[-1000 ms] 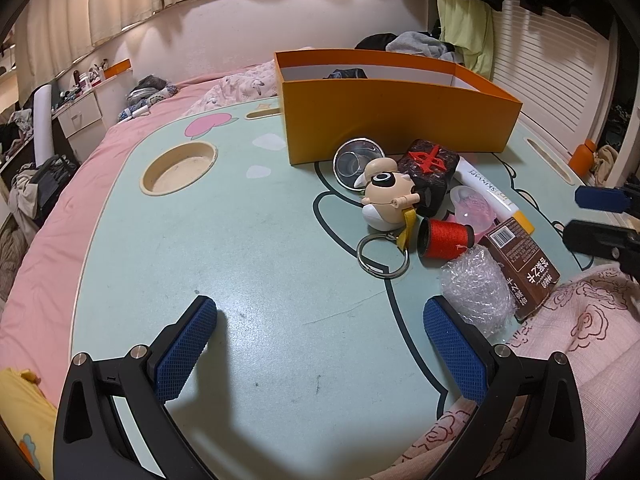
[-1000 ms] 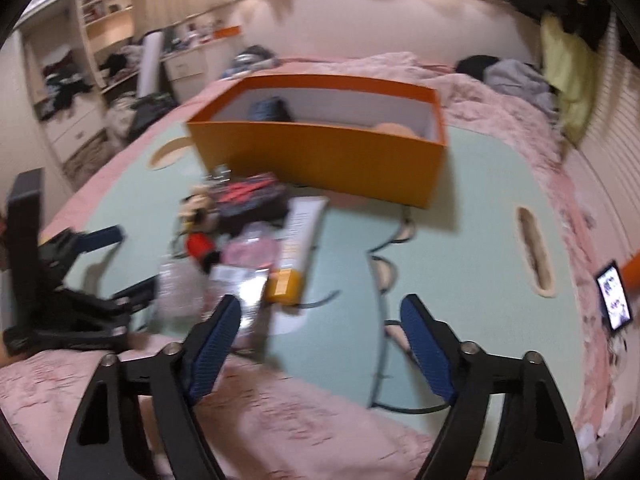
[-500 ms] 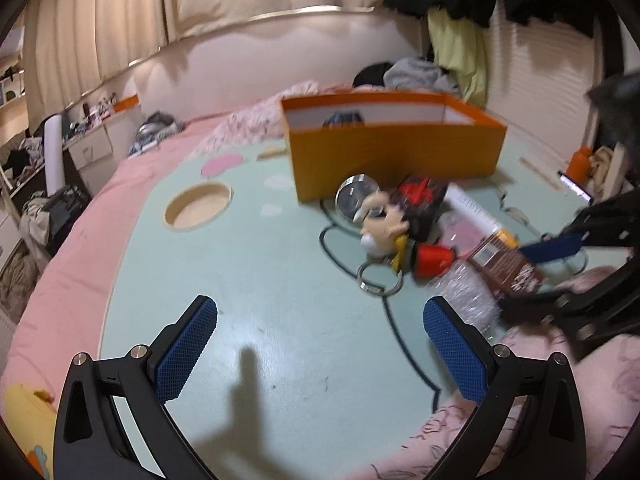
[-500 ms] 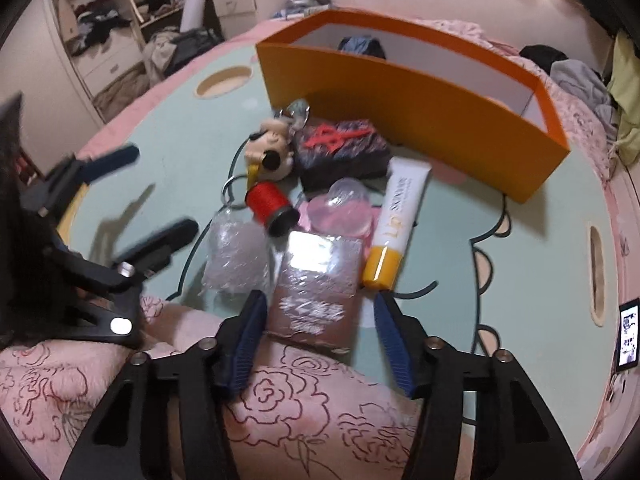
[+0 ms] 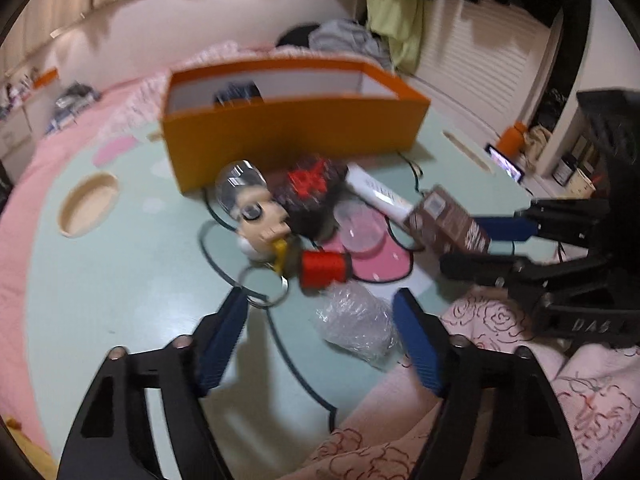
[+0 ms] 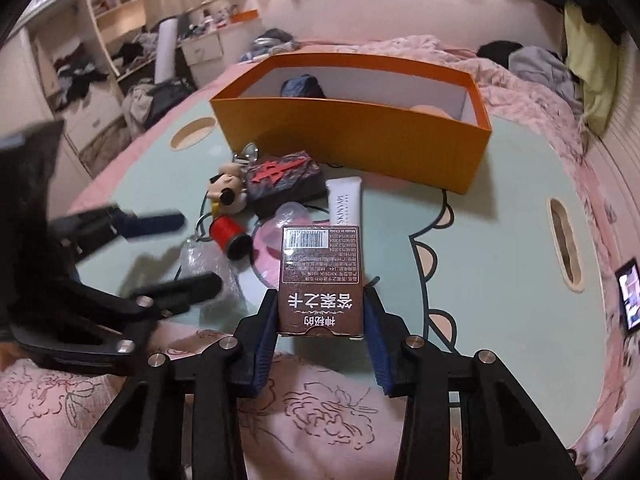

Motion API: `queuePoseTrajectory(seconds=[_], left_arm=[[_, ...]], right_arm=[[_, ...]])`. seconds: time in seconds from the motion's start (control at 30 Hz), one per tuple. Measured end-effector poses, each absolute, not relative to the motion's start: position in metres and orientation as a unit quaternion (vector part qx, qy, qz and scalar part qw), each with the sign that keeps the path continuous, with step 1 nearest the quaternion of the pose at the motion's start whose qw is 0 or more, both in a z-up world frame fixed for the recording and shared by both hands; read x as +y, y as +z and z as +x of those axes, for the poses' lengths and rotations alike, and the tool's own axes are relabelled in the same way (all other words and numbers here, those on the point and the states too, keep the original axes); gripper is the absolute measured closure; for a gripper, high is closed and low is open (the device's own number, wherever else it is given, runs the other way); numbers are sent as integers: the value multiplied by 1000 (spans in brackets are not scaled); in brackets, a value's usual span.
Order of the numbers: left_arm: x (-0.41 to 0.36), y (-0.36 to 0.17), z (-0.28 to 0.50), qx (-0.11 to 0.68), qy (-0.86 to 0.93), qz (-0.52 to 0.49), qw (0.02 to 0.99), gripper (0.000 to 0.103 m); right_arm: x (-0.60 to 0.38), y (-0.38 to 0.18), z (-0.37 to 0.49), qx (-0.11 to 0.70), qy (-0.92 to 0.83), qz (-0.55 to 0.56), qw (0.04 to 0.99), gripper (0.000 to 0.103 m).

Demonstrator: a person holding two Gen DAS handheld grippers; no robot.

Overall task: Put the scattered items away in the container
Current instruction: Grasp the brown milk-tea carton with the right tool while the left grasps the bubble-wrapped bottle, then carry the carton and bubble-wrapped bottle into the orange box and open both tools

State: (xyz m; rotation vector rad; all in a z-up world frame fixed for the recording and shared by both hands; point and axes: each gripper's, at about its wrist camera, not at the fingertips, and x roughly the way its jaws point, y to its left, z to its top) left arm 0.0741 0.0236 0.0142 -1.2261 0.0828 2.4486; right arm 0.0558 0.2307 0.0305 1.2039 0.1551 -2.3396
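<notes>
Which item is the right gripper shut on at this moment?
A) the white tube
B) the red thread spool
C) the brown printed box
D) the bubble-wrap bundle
C: in the right wrist view the right gripper clamps both sides of the brown printed box; the other three lie on the table.

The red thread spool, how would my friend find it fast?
Start at the big orange box on the green table. In the pile in front, nearest the left hand-held gripper, lies the red thread spool, beside crinkly clear plastic. Nothing else is a bright red cylinder.
</notes>
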Motion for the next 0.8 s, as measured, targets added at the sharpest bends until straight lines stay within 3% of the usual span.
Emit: queuePoseTrajectory(seconds=[0.03,0.1,0.13,0.17,0.5,0.8], left_arm=[[25,14,75,32,876,-437,200,34],[28,13,76,42,877,-434,201,47],[29,13,77,44,877,-433,203,67],[30,14,78,42,876,-434,207,70],[12,42,97,20,912,-366,182,70],[14,35,99,11,905,-382,189,70]], right_arm=[[231,30,55,53,-859,444,250,63],[231,29,54,53,-857,447,252,63],[230,29,54,55,-857,446,253,63],[229,30,55,56,-857,446,253,63],[234,35,53,50,-865,437,244,63],[235,33,50,50,-862,441,244,63]])
